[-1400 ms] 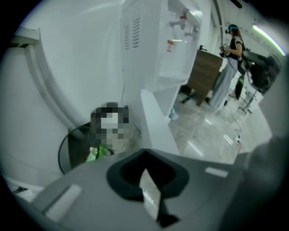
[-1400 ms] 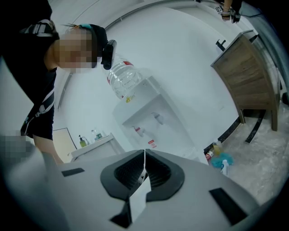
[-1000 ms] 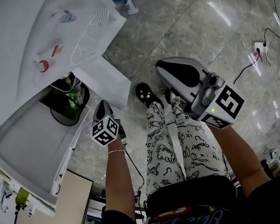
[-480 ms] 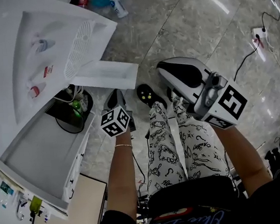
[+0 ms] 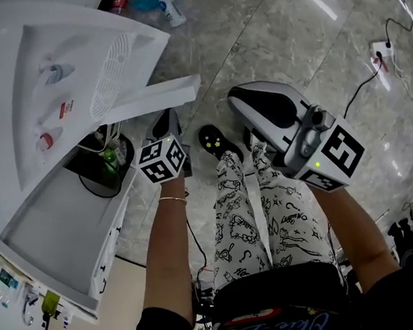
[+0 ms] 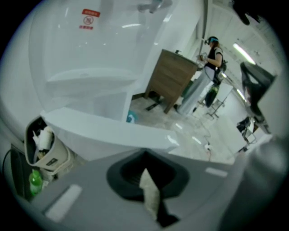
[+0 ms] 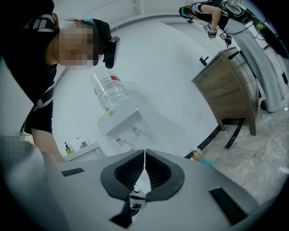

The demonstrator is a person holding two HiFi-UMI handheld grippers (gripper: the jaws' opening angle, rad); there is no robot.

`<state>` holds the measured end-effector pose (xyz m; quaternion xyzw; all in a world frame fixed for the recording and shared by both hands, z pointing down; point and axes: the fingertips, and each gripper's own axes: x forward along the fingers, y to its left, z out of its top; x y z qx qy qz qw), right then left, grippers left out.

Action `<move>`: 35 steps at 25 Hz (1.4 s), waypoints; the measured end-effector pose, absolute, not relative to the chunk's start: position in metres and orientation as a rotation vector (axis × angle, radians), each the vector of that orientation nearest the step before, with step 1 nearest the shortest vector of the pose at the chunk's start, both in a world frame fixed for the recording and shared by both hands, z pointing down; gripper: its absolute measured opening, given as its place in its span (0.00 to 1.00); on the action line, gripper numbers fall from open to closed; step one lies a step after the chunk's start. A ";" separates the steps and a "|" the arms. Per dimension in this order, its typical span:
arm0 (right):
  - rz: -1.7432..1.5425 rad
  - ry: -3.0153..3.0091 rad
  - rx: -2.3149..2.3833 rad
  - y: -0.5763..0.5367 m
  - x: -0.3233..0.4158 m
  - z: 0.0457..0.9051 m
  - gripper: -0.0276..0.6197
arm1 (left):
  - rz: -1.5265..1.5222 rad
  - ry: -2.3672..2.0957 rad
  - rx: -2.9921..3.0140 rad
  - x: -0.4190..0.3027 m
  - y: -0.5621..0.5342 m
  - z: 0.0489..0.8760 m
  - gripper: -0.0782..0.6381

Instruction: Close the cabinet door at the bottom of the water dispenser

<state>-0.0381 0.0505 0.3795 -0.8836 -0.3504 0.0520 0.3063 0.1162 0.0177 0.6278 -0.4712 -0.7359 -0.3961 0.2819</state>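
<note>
The white water dispenser (image 5: 55, 73) stands at the left of the head view, and its bottom cabinet door (image 5: 150, 99) swings out, seen nearly edge-on. The open cabinet (image 5: 99, 166) shows a dark interior with cords and a green bottle (image 5: 107, 158). My left gripper (image 5: 167, 122) is shut, with its tips right at the door's outer face. In the left gripper view the door (image 6: 104, 131) runs across just ahead of the left gripper (image 6: 145, 155). My right gripper (image 5: 262, 105) is shut and empty, held over the person's legs. In its own view the right gripper (image 7: 144, 152) points towards the dispenser (image 7: 124, 131).
Bottles (image 5: 170, 9) lie on the marble floor beyond the dispenser. A power strip and cable (image 5: 380, 52) sit far right. The person's shoe (image 5: 215, 142) is beside the door. A wooden cabinet (image 6: 174, 79) and a person (image 6: 212, 49) stand farther off.
My left gripper has moved forward and up against the door. The door has swung from a broad slab to nearly edge-on, towards the cabinet. The right gripper has stayed put.
</note>
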 end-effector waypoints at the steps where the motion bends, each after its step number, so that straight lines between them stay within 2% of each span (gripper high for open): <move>1: 0.126 -0.927 -2.339 0.050 -0.038 0.381 0.07 | -1.062 -1.977 -1.268 0.115 0.023 0.627 0.10; 14: 0.194 -0.920 -2.302 0.060 -0.038 0.364 0.07 | -1.058 -2.060 -1.389 0.118 0.089 0.617 0.10; 26: 0.165 -1.016 -2.294 0.075 -0.055 0.370 0.07 | -1.279 -2.064 -1.629 0.136 0.139 0.633 0.11; 35: 0.148 -1.074 -2.233 0.086 -0.066 0.382 0.07 | -1.302 -2.096 -1.681 0.150 0.166 0.633 0.11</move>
